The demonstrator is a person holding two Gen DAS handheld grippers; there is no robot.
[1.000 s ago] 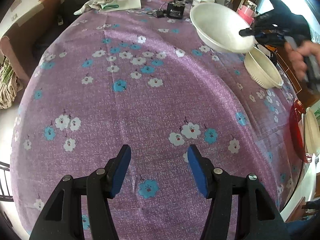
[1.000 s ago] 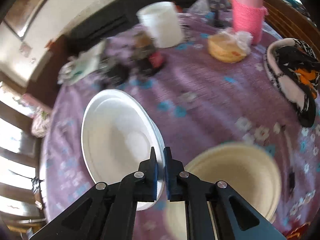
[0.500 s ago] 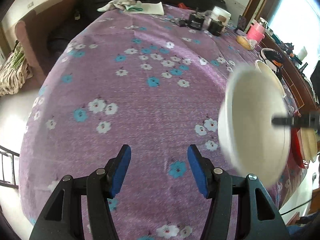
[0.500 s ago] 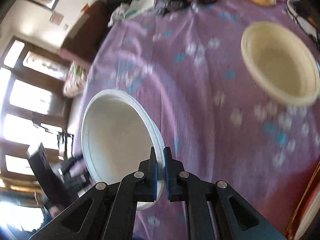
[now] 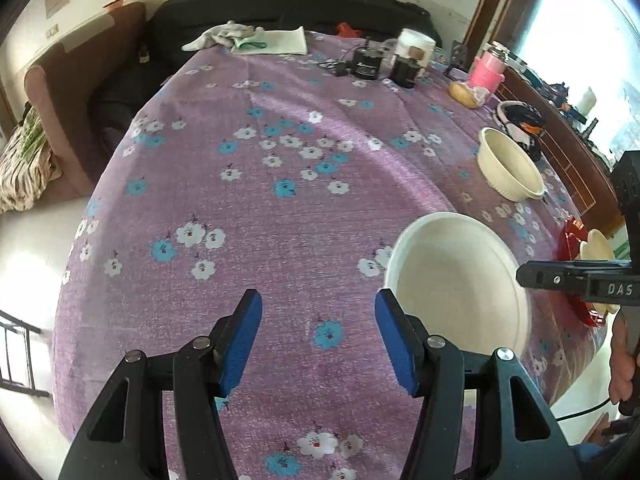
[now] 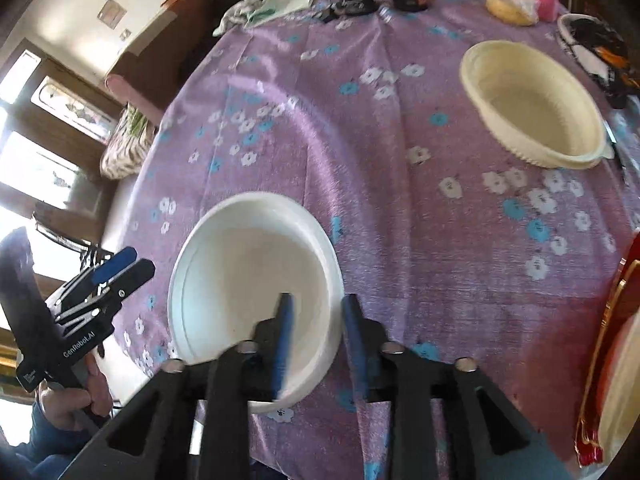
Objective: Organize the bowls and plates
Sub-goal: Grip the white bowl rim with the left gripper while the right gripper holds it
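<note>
A white bowl (image 6: 248,280) rests on the purple flowered tablecloth (image 6: 400,208) near the table's front edge; it also shows in the left wrist view (image 5: 452,288). My right gripper (image 6: 316,332) is open, its fingers straddling the bowl's near rim with a gap on both sides. My left gripper (image 5: 318,336) is open and empty just left of the bowl. A cream bowl (image 6: 532,104) stands further back on the right, also seen in the left wrist view (image 5: 508,168). A red plate (image 5: 576,272) with a cream plate (image 5: 600,256) on it lies at the right edge.
At the far end stand black boxes (image 5: 368,64), a white tub (image 5: 416,40), a pink cup (image 5: 488,68), bread (image 5: 464,92) and a cloth (image 5: 228,38). A dark patterned bowl (image 5: 520,120) sits beyond the cream bowl. A sofa (image 5: 80,80) borders the table's far left.
My right gripper carried the white bowl from the far right to the front of the table, set it down flat and opened its jaws. The left gripper stayed open.
</note>
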